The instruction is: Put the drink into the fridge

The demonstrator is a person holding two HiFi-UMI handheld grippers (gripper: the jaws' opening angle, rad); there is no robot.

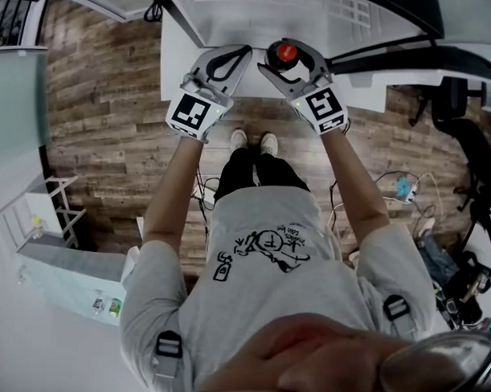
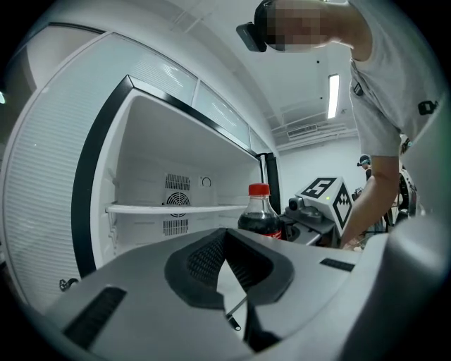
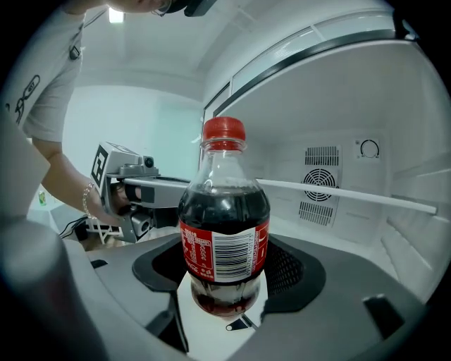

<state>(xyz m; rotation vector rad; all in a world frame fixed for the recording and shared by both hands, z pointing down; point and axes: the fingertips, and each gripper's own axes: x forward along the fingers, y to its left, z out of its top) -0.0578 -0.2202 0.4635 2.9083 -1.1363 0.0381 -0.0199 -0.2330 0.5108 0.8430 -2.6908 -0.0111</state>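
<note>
A cola bottle with a red cap and red label stands upright between the jaws of my right gripper, which is shut on its lower body. Its base hangs just over the white floor of the open fridge; I cannot tell whether it touches. In the left gripper view the bottle shows to the right, with the right gripper's marker cube behind it. My left gripper is beside it on the left, shut with nothing between its pads. In the head view both grippers, left and right, reach into the fridge.
The fridge has a white glass shelf and a fan vent on its back wall, and a black seal frames the opening. Behind me are wooden floor, an office chair, cables and a white rack.
</note>
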